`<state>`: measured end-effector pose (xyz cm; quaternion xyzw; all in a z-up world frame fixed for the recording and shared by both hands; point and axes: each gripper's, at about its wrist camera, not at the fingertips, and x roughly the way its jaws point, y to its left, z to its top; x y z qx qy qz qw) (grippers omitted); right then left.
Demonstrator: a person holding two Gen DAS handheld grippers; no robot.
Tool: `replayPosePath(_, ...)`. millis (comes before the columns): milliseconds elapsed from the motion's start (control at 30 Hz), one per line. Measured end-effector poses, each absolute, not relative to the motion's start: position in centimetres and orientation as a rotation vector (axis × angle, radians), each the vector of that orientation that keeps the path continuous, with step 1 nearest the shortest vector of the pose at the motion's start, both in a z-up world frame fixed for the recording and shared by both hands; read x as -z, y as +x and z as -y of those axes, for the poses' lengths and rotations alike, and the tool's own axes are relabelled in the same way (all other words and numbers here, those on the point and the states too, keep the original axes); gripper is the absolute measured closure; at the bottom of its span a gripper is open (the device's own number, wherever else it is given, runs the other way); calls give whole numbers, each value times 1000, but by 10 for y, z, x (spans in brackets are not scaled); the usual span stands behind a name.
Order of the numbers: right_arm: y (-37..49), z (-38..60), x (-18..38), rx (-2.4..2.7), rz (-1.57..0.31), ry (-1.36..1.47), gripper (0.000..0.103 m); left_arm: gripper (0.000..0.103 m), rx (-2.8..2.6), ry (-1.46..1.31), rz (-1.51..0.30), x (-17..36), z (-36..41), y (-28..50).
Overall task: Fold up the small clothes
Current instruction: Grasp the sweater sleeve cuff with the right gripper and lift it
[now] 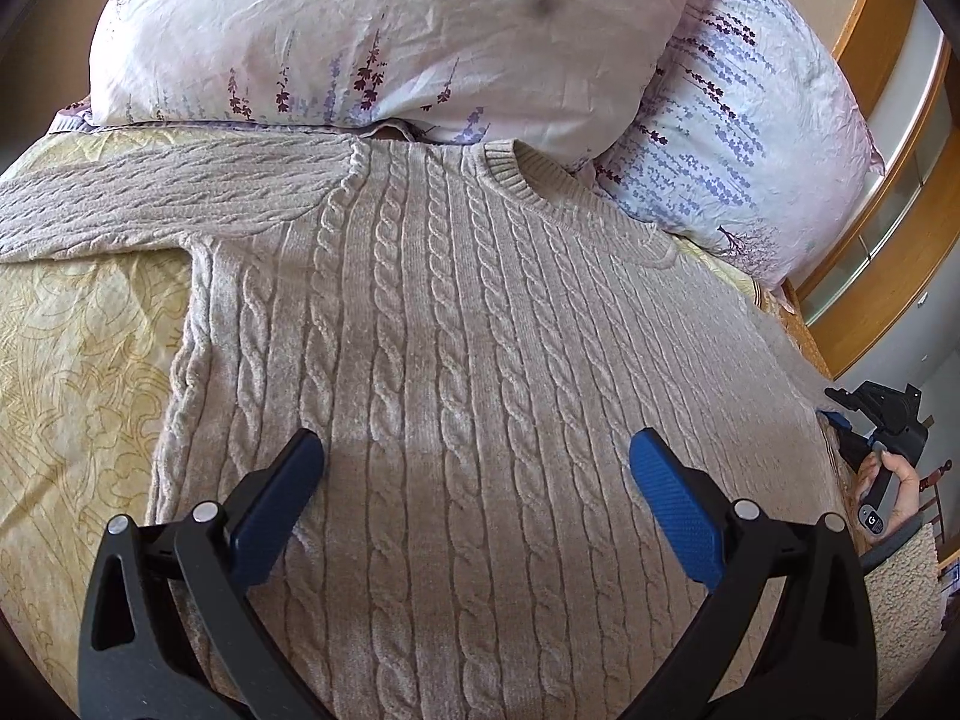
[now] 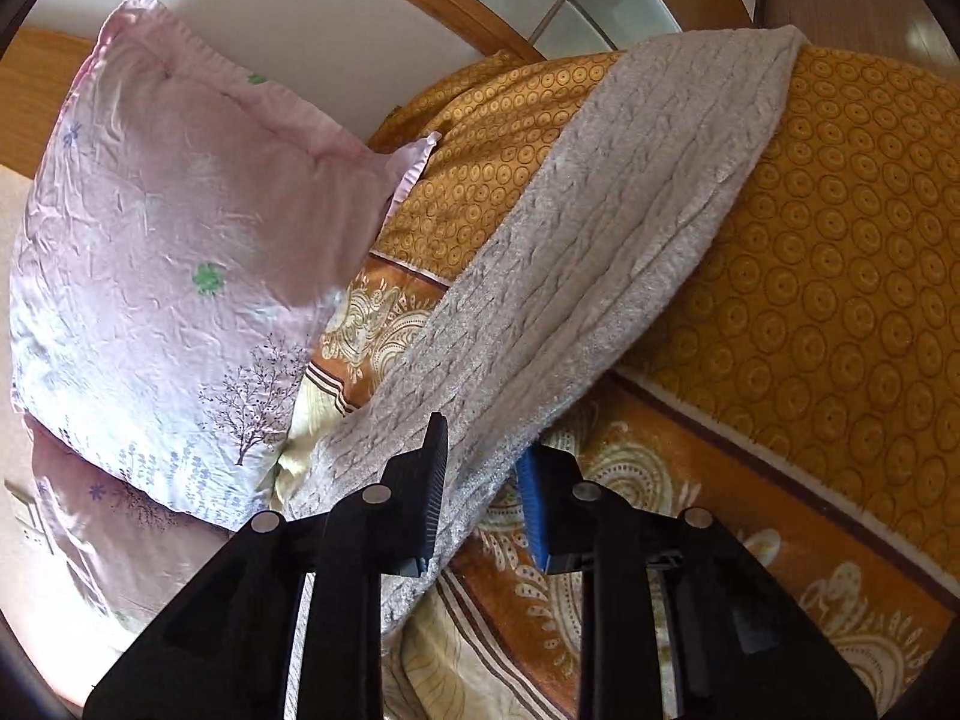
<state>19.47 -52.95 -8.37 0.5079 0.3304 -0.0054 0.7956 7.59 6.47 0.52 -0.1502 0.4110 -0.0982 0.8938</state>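
A beige cable-knit sweater [image 1: 456,312] lies flat, front up, on the bed with its collar toward the pillows. One sleeve stretches out to the left. My left gripper [image 1: 477,441] hovers open over the sweater's lower body, its blue pads wide apart with nothing between them. At the sweater's right edge a hand [image 1: 894,480] holds my right gripper [image 1: 837,414]. In the right wrist view the other sleeve [image 2: 600,252] runs up over an orange duvet. My right gripper [image 2: 480,468] is shut on that sleeve near its shoulder end, fabric pinched between the pads.
Two floral pillows [image 1: 390,30] [image 1: 738,138] lean at the head of the bed, right behind the collar. A pale yellow patterned bedspread [image 1: 78,360] lies under the sweater. The orange circle-patterned duvet [image 2: 840,240] is bunched at the right. A wooden bed frame [image 1: 870,30] borders that side.
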Motion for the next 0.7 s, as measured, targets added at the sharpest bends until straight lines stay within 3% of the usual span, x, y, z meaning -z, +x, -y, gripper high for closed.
replayPosePath(233, 192, 530, 82, 57, -700, 1092, 79, 2, 209, -323, -849, -6, -66, 75)
replayPosePath(333, 187, 531, 85, 81, -689, 1094, 94, 2, 210, -325, -848, -6, -66, 75)
replayPosePath(467, 184, 532, 81, 49, -637, 1083, 95, 2, 212, -331, -848, -7, -66, 74)
replayPosePath(700, 184, 510, 21, -39, -506, 907, 95, 2, 212, -332, -848, -8, -66, 74)
